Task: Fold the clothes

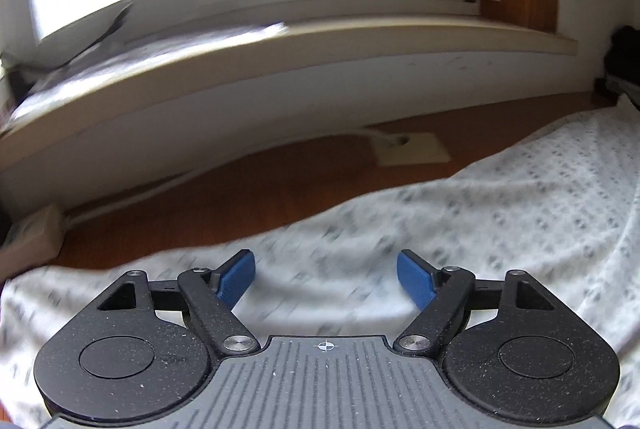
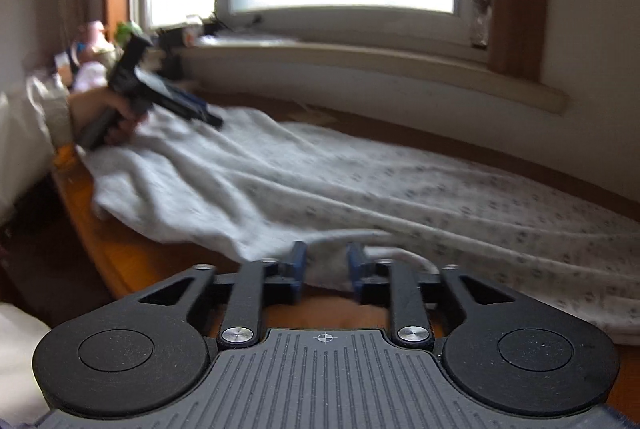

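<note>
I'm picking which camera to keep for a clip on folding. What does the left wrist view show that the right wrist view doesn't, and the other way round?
Only the left wrist view: the left gripper up close, jaws wide apart above the cloth, plus a wall socket and a power strip.

Only the right wrist view: the right gripper at the cloth's near edge, fabric between its narrowly spaced jaws, and a hand holding the other gripper at the far end.

Both: the patterned white cloth, the wooden table, the window sill.
</note>
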{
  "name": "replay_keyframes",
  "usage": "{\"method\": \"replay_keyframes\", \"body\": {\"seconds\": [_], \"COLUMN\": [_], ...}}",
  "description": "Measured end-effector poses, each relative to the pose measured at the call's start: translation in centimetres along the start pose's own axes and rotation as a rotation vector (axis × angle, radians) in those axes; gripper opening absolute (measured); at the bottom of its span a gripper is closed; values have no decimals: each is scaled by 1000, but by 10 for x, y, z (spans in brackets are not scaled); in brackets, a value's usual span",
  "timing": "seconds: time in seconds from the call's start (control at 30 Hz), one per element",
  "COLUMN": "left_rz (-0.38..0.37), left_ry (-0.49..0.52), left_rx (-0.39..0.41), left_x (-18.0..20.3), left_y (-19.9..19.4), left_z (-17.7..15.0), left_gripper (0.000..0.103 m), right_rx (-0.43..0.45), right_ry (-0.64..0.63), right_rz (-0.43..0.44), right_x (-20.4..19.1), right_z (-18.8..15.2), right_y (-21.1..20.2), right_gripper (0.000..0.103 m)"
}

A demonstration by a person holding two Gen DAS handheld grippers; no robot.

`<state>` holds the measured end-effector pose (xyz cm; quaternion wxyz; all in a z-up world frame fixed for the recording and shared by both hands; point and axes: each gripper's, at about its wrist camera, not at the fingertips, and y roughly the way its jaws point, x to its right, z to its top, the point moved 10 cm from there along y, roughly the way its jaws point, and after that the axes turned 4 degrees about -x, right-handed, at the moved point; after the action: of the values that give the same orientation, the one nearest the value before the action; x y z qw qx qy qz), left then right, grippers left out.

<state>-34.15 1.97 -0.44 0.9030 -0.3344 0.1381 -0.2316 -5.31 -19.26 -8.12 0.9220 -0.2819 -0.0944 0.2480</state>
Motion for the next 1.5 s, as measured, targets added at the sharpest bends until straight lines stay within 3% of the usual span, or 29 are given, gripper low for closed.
{"method": "replay_keyframes", "body": {"seconds": [0.2,0.3,0.33,0.37,0.4,0.43,0.53,0.63,0.8,0.87,0.93,1.03,1.13,1.2,1.23,1.27,1.33,1.43,1.5], "left_rz": [-94,-163,-199,-218,-220,-225,-223,-112,-83,-97,-142,-195,-211,-222,-238,-240,-235,-192,-210], "left_ry": [92,159,179,192,200,215,237,201,126,131,145,186,233,242,223,211,190,184,149], "left_rx": [7,-24,-44,-58,-56,-56,-57,-22,7,5,1,-20,-39,-38,-36,-32,-25,-10,3], "left_x": [49,76,85,91,96,99,103,87,75,79,87,98,99,97,94,92,88,73,62], "left_y": [19,34,40,45,48,50,53,54,51,52,51,51,54,56,55,55,57,60,63], "left_z": [30,37,38,39,41,43,51,68,74,70,66,57,46,40,38,37,35,35,35], "left_gripper": [80,71,54,48,48,46,0,0,2,31,55,56,60,60,52,37,25,21,21], "right_rx": [-48,-69,-68,-52,-45,-45,12,37,-20,-18,8,43,48,37,29,24,23,10,-15], "right_ry": [-51,-79,-84,-81,-71,-50,-2,31,32,48,86,141,173,163,155,153,161,195,203], "right_rz": [-102,-107,-99,-92,-81,-74,-91,-82,-86,-89,-110,-150,-142,-141,-142,-143,-139,-147,-160], "right_x": [34,44,47,49,51,53,60,63,57,59,70,90,101,105,106,108,112,123,129], "right_z": [-7,-10,-11,-11,-11,-11,-6,-7,-30,-35,-32,-27,-24,-23,-22,-22,-20,-18,-19], "right_y": [14,19,21,22,23,24,11,-9,-19,-23,-28,-31,-25,-17,-12,-9,-5,2,8], "right_gripper": [40,39,28,15,5,4,3,3,4,6,17,32,35,38,40,41,41,42,43]}}
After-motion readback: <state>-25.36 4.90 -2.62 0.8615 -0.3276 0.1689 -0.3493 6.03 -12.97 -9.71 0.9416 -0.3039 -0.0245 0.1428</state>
